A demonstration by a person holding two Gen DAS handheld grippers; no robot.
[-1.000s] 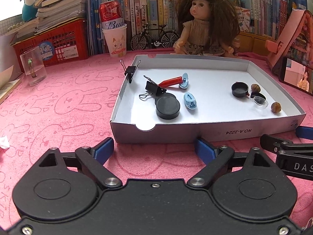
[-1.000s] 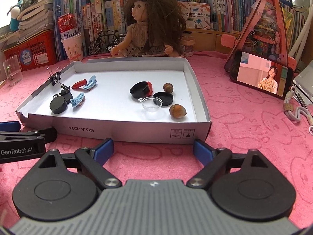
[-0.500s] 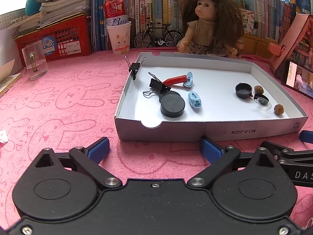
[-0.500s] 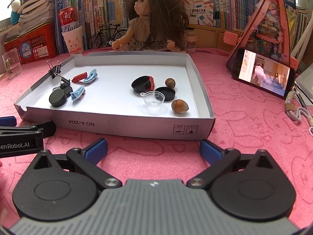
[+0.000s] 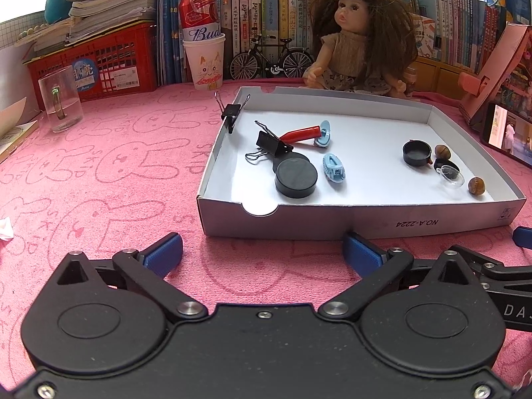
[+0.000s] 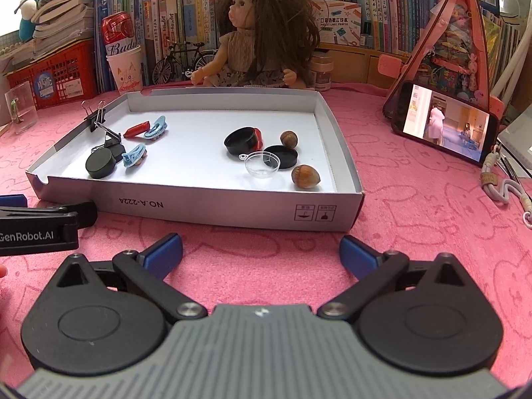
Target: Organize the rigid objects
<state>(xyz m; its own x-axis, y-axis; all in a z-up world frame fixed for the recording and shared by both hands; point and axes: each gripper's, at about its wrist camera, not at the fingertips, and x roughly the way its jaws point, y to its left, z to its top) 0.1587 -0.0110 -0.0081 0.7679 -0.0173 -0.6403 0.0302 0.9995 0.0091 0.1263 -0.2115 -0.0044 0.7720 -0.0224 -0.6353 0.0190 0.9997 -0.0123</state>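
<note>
A white cardboard box tray (image 5: 365, 222) lies on the pink cloth ahead of both grippers. On its left side are a black round lid (image 5: 296, 179), two blue hair clips (image 5: 334, 168), a red cap (image 5: 301, 133) and a black binder clip (image 5: 271, 144). Another binder clip (image 5: 231, 113) is clipped on the left rim. To the right lie a black cap (image 6: 241, 140), a clear half-dome (image 6: 262, 164) and two hazelnuts (image 6: 305, 176). My left gripper (image 5: 262, 249) has its jaws opening, with nothing between them. My right gripper (image 6: 261, 249) stands open and holds nothing, short of the tray's front wall.
A doll (image 6: 262, 36), a model bicycle (image 5: 272, 56), a paper cup holding a red can (image 5: 202, 63), a red basket (image 5: 96, 63) and rows of books stand behind the tray. A glass (image 5: 61, 99) stands at the left, a lit phone (image 6: 445, 123) at the right.
Both grippers' blue fingertips have spread wider apart. Neither hand has moved over the cloth, and the objects in the tray lie where they were.
</note>
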